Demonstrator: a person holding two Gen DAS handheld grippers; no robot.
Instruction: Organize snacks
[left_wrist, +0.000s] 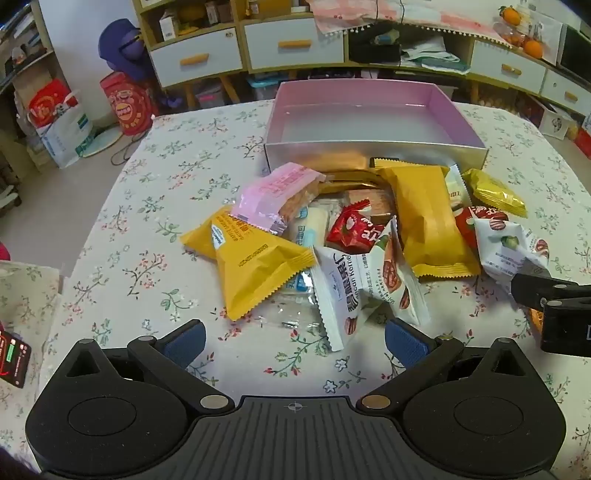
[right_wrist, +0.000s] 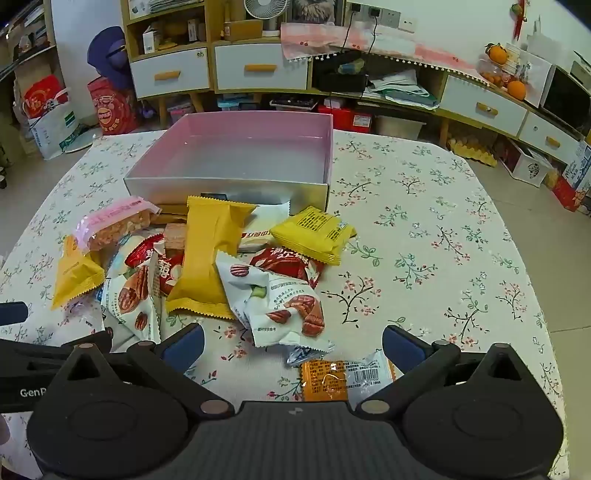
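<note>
My left gripper (left_wrist: 295, 341) and right gripper (right_wrist: 293, 345) (jaws spread, gripping nothing) hover above snack packets (right_wrist: 210, 254) heaped on the floral worktop (right_wrist: 424, 240) before the pink box (right_wrist: 229, 182).

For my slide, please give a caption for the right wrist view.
Open right gripper above snack packets piled before an empty pink box on a floral tablecloth.

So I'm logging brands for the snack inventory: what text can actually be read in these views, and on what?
"GenR", cut off by the frame edge: on the left tool's body.
"ecan Kerne", partly legible: on the white pecan packet.
Chinese characters: on the red candy wrapper, not readable with certainty.
Barcode and fine print: on the orange-and-clear packet, too small to read.
</note>
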